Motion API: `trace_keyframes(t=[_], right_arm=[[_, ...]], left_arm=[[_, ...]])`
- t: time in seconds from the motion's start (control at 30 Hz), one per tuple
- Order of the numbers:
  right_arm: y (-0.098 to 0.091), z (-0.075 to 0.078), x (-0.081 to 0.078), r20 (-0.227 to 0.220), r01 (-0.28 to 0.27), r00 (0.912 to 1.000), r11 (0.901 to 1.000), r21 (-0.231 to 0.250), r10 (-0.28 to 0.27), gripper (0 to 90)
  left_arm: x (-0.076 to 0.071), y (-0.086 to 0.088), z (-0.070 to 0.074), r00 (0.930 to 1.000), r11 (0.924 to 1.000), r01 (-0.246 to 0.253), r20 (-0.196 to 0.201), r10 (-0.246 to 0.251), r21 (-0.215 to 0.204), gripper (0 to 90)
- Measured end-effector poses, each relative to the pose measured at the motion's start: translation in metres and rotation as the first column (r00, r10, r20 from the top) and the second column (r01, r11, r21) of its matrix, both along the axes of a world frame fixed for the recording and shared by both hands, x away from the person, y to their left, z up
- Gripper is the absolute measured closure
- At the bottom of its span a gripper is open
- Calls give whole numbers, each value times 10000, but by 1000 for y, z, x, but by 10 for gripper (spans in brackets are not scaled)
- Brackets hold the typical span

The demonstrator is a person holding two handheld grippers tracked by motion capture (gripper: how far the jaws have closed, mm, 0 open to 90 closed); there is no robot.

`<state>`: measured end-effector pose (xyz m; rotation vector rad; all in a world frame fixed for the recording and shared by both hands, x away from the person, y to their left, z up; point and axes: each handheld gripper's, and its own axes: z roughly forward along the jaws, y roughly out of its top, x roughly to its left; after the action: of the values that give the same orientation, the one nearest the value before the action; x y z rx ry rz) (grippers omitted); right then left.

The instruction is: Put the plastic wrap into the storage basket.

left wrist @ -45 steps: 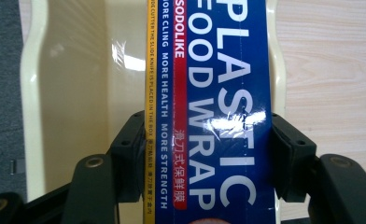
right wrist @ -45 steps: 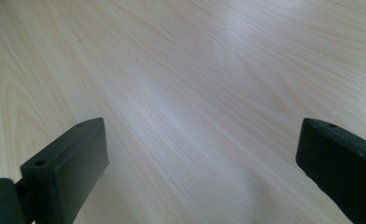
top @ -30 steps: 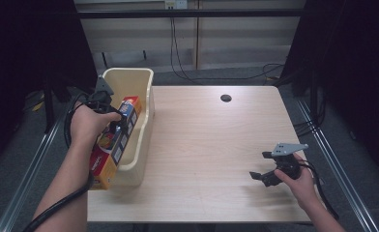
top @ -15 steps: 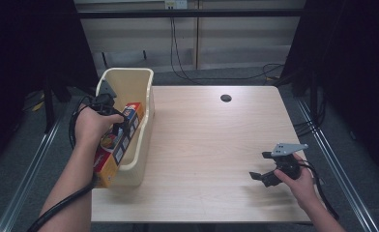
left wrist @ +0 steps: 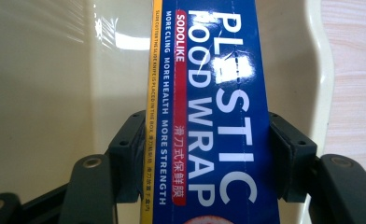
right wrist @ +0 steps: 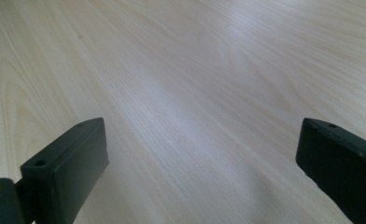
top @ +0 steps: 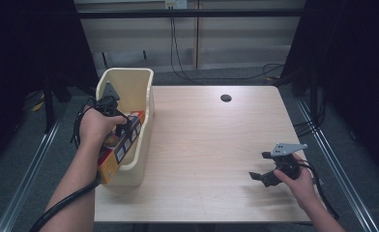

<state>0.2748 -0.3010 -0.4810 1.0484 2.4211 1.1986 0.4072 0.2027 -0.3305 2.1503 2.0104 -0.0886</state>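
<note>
A lab-style recording bay: a pale wood-grain table (top: 211,145) with a round cable hole (top: 225,98) stands between black curtains (top: 352,58), black cables (top: 178,53) trail over grey carpet below a wall socket (top: 176,4), and metal floor rails (top: 28,174) flank it

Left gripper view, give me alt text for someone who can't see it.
The left gripper's two black jaws clamp a long blue box of plastic food wrap, printed with white lettering and edged with a yellow strip. Behind the box is the glossy cream inside of a plastic bin, and pale wooden table shows at the right edge.
</note>
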Motion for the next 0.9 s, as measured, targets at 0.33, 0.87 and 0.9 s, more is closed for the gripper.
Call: trace_keyframes(t=[0.33, 0.87, 0.9], right_arm=[[0, 0, 0, 13, 28, 10000, 10000, -7, -28, 19], [1, 1, -1, 40, 28, 10000, 10000, -11, -28, 19], [0, 1, -1, 35, 33, 10000, 10000, -26, -33, 19]], left_arm=[[2, -3, -4, 9999, 10000, -4, -164, 4, -40, 393], [-1, -10, 28, 9977, 9972, 53, 682, -2, -744, 364], [-1, -11, 31, 9975, 9965, 141, 706, -83, -822, 362]])
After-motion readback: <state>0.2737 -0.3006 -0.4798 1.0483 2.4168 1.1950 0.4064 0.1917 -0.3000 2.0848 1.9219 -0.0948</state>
